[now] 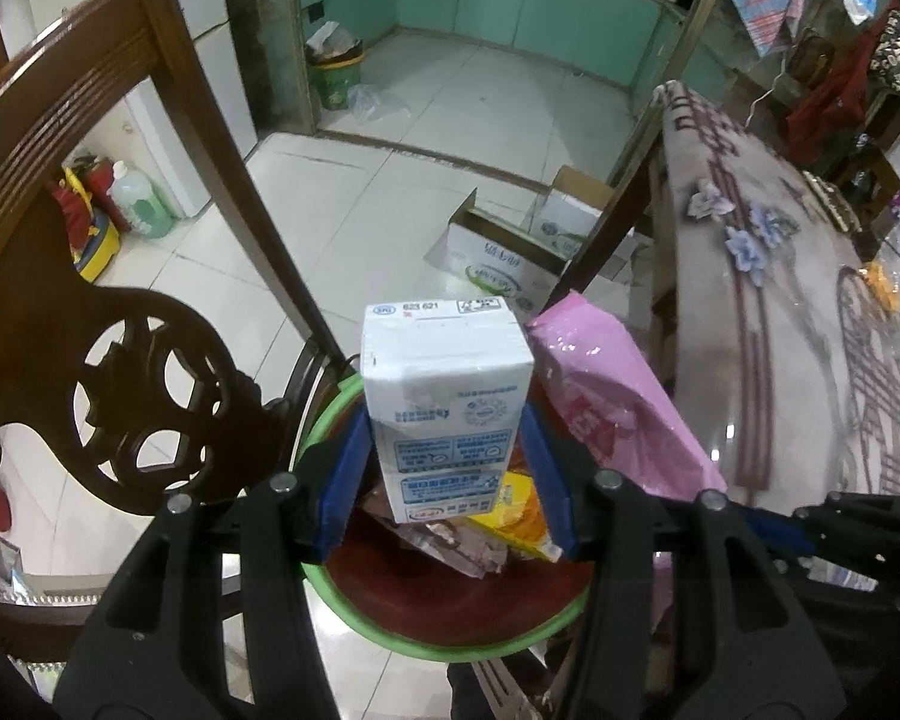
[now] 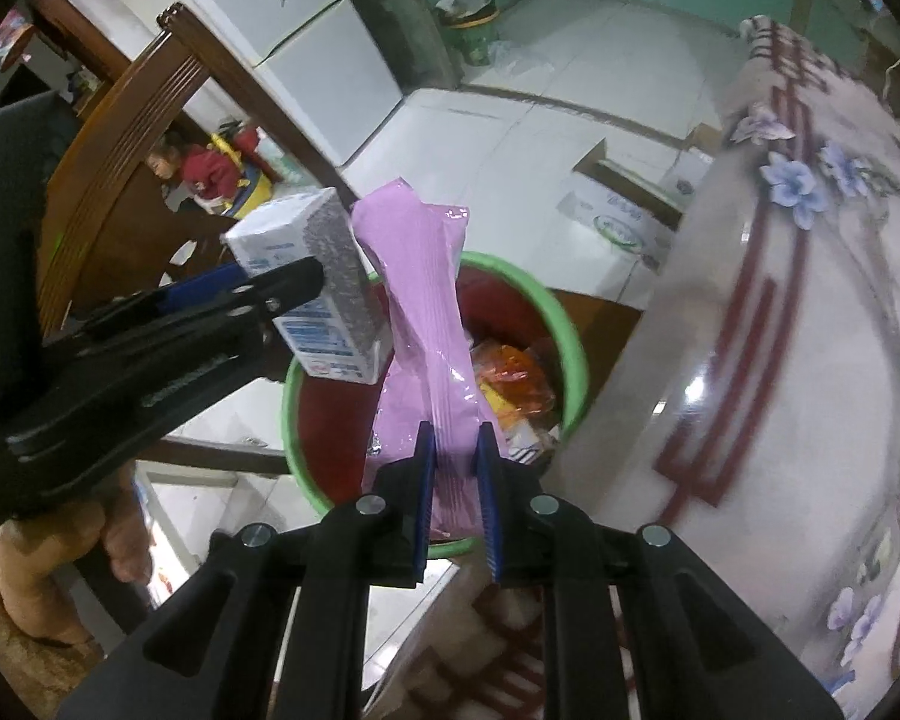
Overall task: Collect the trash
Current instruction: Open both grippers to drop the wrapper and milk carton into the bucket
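Two claws hang over a red bin with a green rim (image 1: 354,618), each with a piece of trash in its jaws. The left claw (image 1: 447,480) stands about half open, its blue pads pressed on the two sides of a white milk carton (image 1: 444,396). The carton sits upright between them, its lower end just above the litter in the bin. The right claw (image 2: 457,495) is nearly closed, pinching a pink plastic packet (image 2: 432,324) that rises from its pads and leans out over the bin's mouth. From the right wrist view the carton and the packet are just beside each other; whether they touch I cannot tell. Orange and yellow wrappers (image 2: 510,384) already lie inside the bin. It stands on the white tiled floor between a dark carved wooden chair (image 1: 126,384) and the desk, which has a glossy flowered cover (image 2: 810,330). An open cardboard box (image 1: 498,258) sits on the floor beyond the bin. Farther back, at a doorway, stands a green bucket (image 1: 333,75) stuffed with rubbish.
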The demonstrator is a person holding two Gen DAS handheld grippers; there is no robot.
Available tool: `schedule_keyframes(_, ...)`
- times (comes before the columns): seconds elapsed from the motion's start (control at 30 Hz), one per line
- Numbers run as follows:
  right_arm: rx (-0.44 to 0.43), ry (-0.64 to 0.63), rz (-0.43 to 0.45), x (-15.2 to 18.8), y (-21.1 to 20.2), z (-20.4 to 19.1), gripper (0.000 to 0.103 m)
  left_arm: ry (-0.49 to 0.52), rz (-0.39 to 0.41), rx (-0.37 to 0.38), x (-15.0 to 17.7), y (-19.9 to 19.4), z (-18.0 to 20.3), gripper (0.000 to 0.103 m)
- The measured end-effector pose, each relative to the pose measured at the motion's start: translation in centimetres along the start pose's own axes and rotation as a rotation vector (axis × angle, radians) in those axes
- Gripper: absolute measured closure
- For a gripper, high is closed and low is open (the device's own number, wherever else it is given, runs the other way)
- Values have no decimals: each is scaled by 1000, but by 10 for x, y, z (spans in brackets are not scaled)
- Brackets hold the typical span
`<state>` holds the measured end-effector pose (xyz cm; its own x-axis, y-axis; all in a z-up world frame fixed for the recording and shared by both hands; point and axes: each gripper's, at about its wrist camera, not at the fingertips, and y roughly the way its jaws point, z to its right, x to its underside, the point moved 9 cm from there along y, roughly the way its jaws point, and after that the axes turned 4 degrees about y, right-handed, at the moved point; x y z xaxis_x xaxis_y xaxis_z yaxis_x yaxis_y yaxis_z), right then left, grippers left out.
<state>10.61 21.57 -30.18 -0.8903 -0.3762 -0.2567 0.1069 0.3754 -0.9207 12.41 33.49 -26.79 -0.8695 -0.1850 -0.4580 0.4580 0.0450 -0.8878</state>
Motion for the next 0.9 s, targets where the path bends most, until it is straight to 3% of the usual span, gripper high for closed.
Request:
schedule_keyframes(0.4, -4, -3, -19, 4, 7, -3, 85, -15, -37, -24, 7, 17, -13, 53)
schedule_keyframes(0.57, -7, 8, 12, 1, -3, -3, 61, -10, -49, -40, 9, 25, -15, 53)
schedule_keyframes(0.7, 2, 19, 59, -1, -18, 2, 49, -15, -61, -50, 10, 36, -18, 53)
schedule_keyframes(0.73, 7, 25, 72, 0, -23, 4, 43, -15, -70, -50, 11, 38, -17, 50)
schedule_keyframes(0.77, 8, 32, 85, 0, -29, 6, 37, -16, -74, -53, 12, 39, -17, 36)
schedule_keyframes(0.8, 6, 37, 95, 1, -34, 8, 36, -19, -66, -54, 11, 36, -16, 30)
schedule_keyframes(0.9, 27, 39, 129, 4, -49, 14, 31, -36, -9, -34, 5, 17, -8, 20)
